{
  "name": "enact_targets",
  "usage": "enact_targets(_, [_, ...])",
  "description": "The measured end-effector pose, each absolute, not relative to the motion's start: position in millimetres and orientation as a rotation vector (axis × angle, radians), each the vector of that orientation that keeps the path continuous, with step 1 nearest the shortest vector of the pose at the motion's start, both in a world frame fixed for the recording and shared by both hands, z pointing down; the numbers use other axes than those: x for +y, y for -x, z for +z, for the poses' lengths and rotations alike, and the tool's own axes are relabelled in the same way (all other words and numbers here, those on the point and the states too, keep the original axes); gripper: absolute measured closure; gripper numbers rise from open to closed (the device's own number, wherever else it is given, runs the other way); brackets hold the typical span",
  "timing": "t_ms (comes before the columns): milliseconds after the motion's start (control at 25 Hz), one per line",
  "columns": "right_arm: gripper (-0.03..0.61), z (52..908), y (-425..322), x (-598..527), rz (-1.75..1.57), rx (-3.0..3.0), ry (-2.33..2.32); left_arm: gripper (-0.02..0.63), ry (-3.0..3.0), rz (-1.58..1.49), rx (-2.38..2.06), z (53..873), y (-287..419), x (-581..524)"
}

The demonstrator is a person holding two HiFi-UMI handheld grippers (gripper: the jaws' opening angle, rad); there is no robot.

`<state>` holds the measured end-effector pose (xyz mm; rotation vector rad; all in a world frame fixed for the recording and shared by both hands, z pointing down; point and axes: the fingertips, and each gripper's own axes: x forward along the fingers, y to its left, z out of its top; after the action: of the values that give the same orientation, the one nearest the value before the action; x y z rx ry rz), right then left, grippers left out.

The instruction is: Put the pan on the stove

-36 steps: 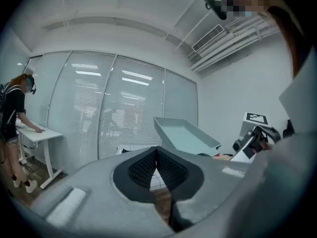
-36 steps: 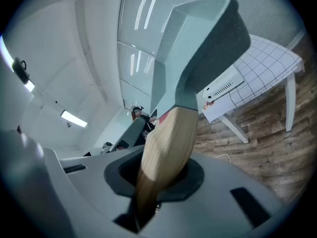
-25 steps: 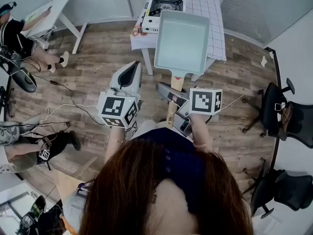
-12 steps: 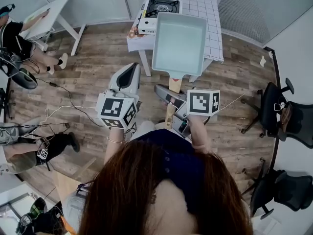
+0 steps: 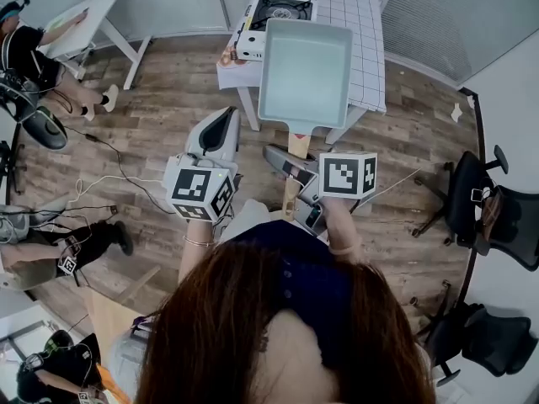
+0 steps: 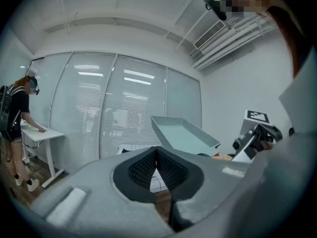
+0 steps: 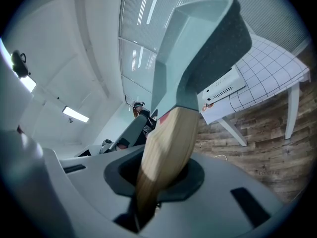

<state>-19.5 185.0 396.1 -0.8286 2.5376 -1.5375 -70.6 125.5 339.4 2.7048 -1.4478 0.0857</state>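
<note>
A square pale-green pan [image 5: 305,74] with a wooden handle [image 5: 294,160] hangs in the air in front of me. My right gripper [image 5: 285,160] is shut on that handle, and the right gripper view shows the handle [image 7: 168,145] running up from between the jaws to the pan [image 7: 200,48]. A black-topped portable stove [image 5: 278,12] sits on the near left corner of a table with a checked cloth [image 5: 362,23], just beyond the pan's far edge. My left gripper [image 5: 221,127] is beside the pan on its left, its jaws [image 6: 157,156] shut with nothing between them.
The table legs [image 5: 251,108] stand on a wooden floor. Cables [image 5: 109,179] trail over the floor at left, where a person [image 5: 25,53] leans on a white desk [image 5: 84,19]. Office chairs [image 5: 488,213] stand at right.
The pan and both grippers have edged forward toward the table; the pan's far edge now lies closer to the stove. The right gripper's hold on the handle is unchanged.
</note>
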Motion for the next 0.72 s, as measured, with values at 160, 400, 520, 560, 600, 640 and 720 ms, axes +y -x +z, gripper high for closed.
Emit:
enact_targets(160, [0.509,396.6,19.5,176.6,-1.545,2.545,0.809,0.603,-2.697,0.103,-1.449,341.9,67.2,118.6])
enact_targets(400, [0.509,400.7,21.0,158.6,-1.556,2.551,0.782,0.604,-2.689,0.107,-1.458,345.8,66.5,103.4])
enact_targets(520, [0.509,400.1,23.2,149.4,-1.551,2.558,0.784,0.604,-2.687,0.099,-1.460,345.1,68.7,94.5])
enact_targets(560, [0.509,399.4,24.3,146.2,-1.548,2.561,0.785,0.603,-2.688,0.096,-1.461,344.8,69.7,91.1])
enact_targets(600, [0.509,399.0,25.2,142.9,-1.546,2.564,0.786,0.604,-2.688,0.092,-1.460,344.5,70.5,87.4])
enact_targets(640, [0.509,399.0,25.9,139.6,-1.543,2.567,0.789,0.603,-2.688,0.088,-1.458,344.5,70.9,83.5])
enact_targets(720, [0.509,399.3,27.2,132.2,-1.538,2.572,0.797,0.603,-2.692,0.085,-1.445,345.0,70.2,75.4])
